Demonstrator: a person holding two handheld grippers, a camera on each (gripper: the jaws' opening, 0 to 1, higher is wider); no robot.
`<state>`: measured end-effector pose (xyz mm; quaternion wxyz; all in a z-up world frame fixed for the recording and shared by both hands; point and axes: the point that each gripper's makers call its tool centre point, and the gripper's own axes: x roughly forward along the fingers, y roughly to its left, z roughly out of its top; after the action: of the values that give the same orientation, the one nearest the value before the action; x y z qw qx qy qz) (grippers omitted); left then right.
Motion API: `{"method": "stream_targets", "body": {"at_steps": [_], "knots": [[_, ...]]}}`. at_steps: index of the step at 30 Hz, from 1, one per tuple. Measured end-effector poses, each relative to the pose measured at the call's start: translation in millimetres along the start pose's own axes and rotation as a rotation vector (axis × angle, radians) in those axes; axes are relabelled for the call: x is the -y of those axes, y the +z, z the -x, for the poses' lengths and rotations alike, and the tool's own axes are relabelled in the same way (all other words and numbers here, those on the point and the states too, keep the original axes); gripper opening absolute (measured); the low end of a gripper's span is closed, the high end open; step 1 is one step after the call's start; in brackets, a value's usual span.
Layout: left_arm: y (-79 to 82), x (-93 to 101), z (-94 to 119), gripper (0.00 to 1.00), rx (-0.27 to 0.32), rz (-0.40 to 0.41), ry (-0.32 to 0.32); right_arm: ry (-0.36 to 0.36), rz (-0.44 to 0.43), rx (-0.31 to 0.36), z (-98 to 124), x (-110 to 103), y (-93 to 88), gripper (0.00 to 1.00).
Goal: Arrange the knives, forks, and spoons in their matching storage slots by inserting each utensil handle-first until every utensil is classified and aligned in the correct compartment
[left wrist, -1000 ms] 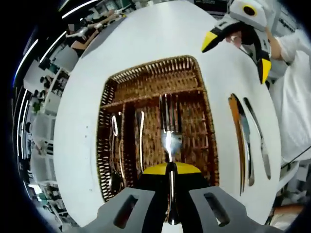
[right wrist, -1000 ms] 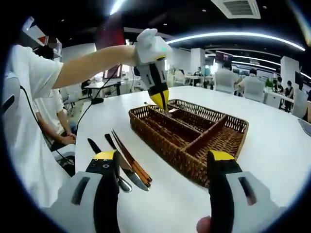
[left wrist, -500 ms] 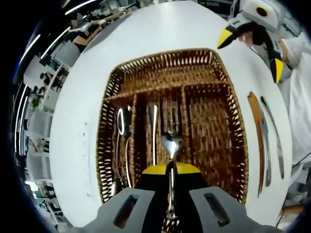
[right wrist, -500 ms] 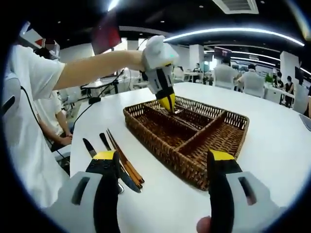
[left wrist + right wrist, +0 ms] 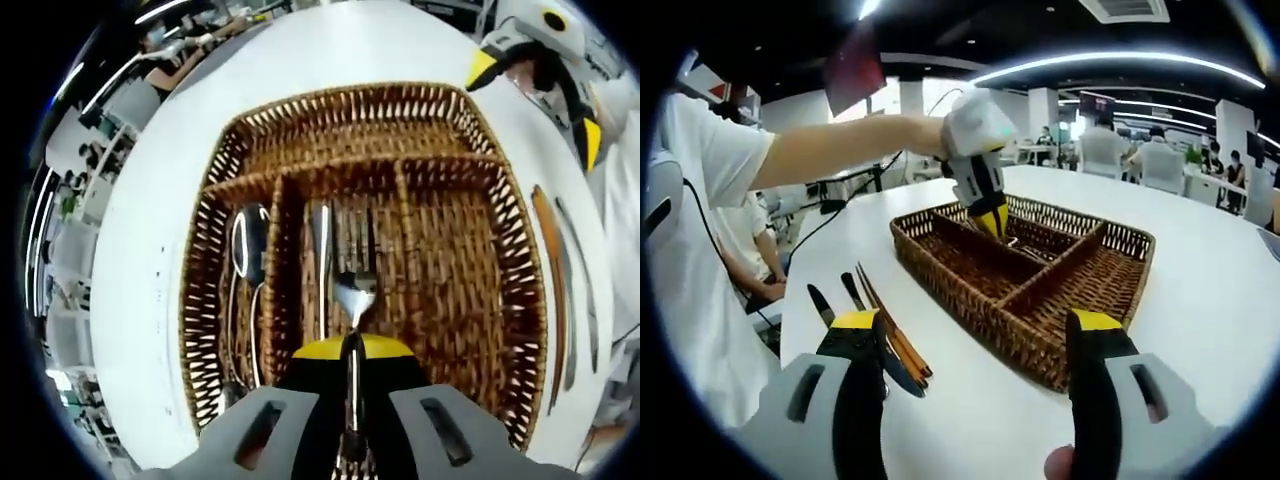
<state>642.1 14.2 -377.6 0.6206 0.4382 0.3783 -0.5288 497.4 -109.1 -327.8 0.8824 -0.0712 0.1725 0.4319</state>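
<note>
My left gripper [image 5: 352,352] is shut on a silver fork [image 5: 355,292], tines pointing forward, low over the middle slots of the brown wicker tray [image 5: 470,120]. Two spoons [image 5: 245,245] lie in the left slot. More forks [image 5: 350,228] and a long silver handle [image 5: 320,240] lie in the slots ahead. Several knives [image 5: 556,290] rest on the white table to the tray's right. My right gripper [image 5: 975,345] stands open near the table's edge, with the knives [image 5: 880,325] to its left. In the right gripper view the left gripper [image 5: 985,195] dips into the tray [image 5: 970,300].
The tray sits on a round white table [image 5: 1220,290]. A person's arm [image 5: 840,150] reaches across from the left. Another person sits beyond the table's left edge [image 5: 750,260]. Office desks and seated people fill the background.
My left gripper has come down closer to the tray with the fork, and the tray now looms larger. The right gripper has barely moved.
</note>
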Motion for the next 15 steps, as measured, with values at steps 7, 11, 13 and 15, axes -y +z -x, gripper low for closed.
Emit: {"method": "stream_targets", "body": {"at_steps": [7,11,13,15], "knots": [[2.1,1.3,-5.8,0.02,0.008,0.025,0.001,0.005,-0.005,0.001,-0.5,0.0,-1.9,0.76],[2.6,3.7,-8.9,0.02,0.004,0.027,-0.001,0.003,-0.011,-0.001,0.5,1.9,-5.0,0.76],[3.4,5.8,-10.8,0.02,0.003,0.030,-0.004,0.003,-0.013,0.000,1.1,2.4,-5.8,0.76],[4.5,5.5,-10.4,0.02,0.004,0.031,0.002,0.003,-0.014,0.000,1.7,2.3,-6.5,0.76]]}}
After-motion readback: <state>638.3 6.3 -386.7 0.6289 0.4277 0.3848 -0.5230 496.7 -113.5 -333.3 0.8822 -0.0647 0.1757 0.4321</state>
